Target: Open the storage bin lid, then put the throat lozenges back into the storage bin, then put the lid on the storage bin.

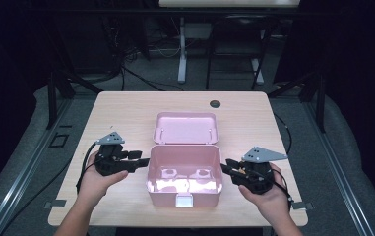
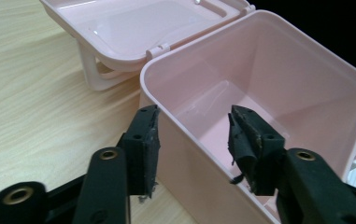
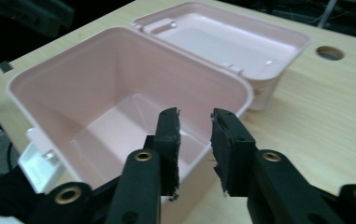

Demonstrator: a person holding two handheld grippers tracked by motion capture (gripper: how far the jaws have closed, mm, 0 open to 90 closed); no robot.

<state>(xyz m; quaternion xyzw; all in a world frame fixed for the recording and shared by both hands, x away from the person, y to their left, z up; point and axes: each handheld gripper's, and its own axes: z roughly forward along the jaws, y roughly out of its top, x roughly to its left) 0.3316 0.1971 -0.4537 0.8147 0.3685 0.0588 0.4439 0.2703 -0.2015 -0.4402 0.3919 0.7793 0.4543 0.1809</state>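
The open pink box sits between the spread left gripper and the spread right gripper, its walls unpinched.

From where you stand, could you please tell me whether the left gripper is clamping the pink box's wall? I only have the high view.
Observer: No. The left gripper straddles the pink box wall, one pad outside and one inside, jaws wider than the wall.
Operator: Thank you. And the right gripper?
Observer: The right gripper also stands open across the rim, not pressing on it.
Operator: Is anything inside?
Observer: No, the box floor is bare.
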